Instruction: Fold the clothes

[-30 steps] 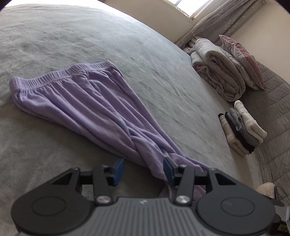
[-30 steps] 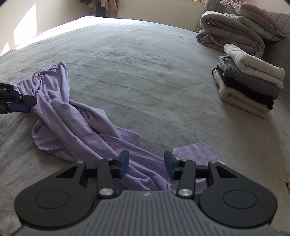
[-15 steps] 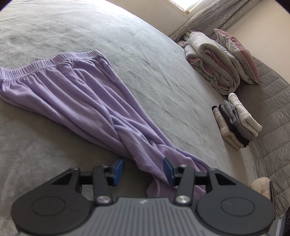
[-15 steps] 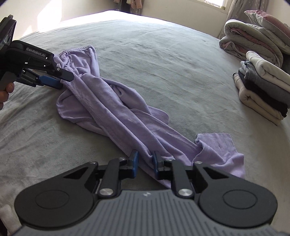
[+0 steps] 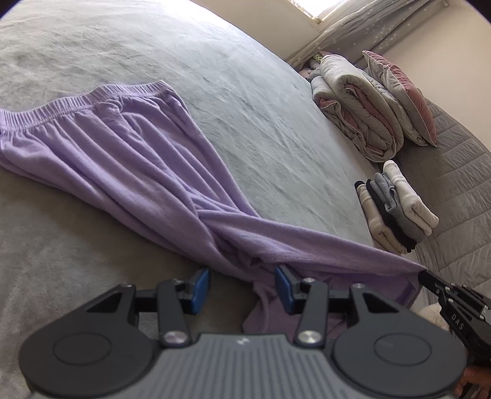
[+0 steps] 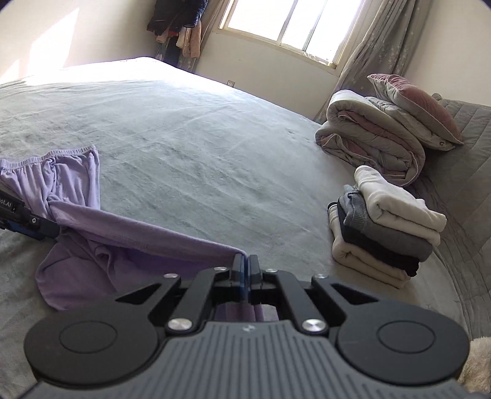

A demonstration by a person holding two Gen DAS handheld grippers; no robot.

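Right hand-held gripper (image 6: 245, 271) is seen pressed together on the hem of one leg of the lilac trousers (image 5: 129, 159), and that leg is lifted off the bed (image 5: 233, 92) so the cloth is drawn into a taut band running from the pinch back to the crotch. Its black fingertips are also caught in the left wrist view at the lower right (image 5: 428, 277), where the raised leg ends at them, with part of a hand (image 5: 474, 379) visible beneath the tool's body.

Left hand-held gripper (image 5: 242, 287) is held spread, its blue pads (image 5: 201, 287) wide apart and low over the bed, with bunched fabric of the other leg lying between and just ahead of them (whether either pad touches the cloth cannot be told). In the right wrist view the same tool is seen at the left edge (image 6: 18, 219), beside the gathered middle of the garment.

The trousers are laid on the grey bed cover with the elastic waistband (image 5: 92, 99) farthest from the left camera, the upper part spread fairly flat and ribbed with long creases, the legs twisted together below.

A stack of folded clothes (image 6: 383, 227) in cream, grey and black is set near the quilted headboard end, well apart from the trousers. Behind it a rolled duvet (image 6: 371, 138) is topped by a pink-and-grey pillow (image 6: 417, 104). A window (image 6: 288, 24) and curtain (image 6: 377, 52) are seen beyond.
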